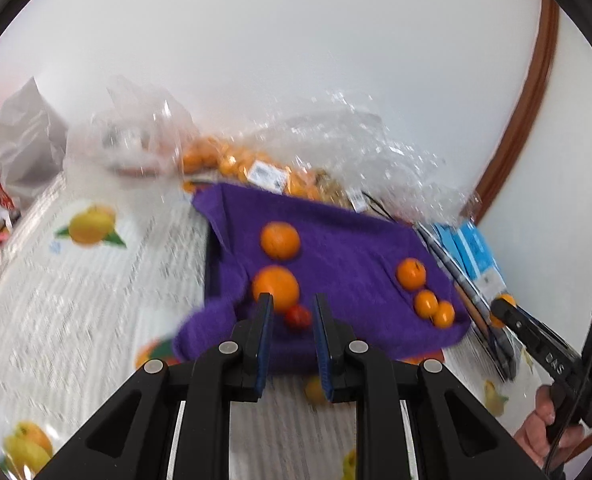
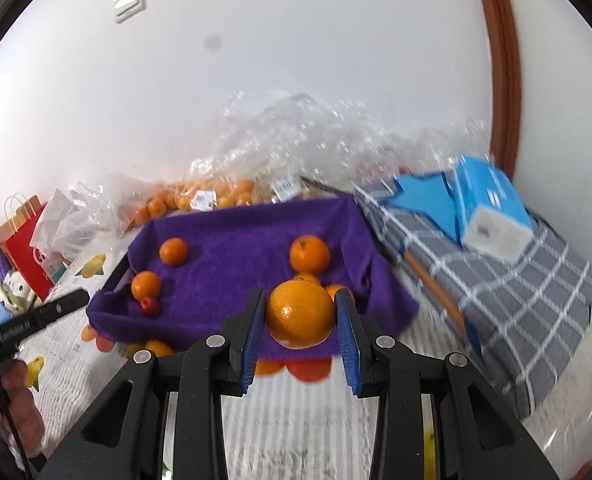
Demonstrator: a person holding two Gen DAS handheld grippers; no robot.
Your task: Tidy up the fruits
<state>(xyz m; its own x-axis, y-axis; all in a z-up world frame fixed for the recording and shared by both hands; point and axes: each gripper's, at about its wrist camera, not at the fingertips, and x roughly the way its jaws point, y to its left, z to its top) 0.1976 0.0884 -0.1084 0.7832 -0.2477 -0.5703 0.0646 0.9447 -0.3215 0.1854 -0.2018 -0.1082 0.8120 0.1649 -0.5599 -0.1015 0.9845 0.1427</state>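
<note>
White wall backs a surface [image 1: 76, 320] covered in a fruit-printed cloth, where a purple towel [image 2: 248, 248] lines a tray. Right tongs [image 2: 300, 314] grip a large orange [image 2: 299, 314] above the towel's near edge. Left tongs [image 1: 292, 312] hang open and empty over a small red fruit [image 1: 297, 317] beside two oranges [image 1: 276, 286]. Bagged oranges [image 2: 216, 196] sit behind the tray.

The right gripper [image 2: 299, 316] is held out w/ both fingers closed on an orange [image 2: 299, 314]. The left gripper [image 1: 293, 312] is held out too, fingers apart, nothing pinched. Each handle is gripped by a hand.
</note>
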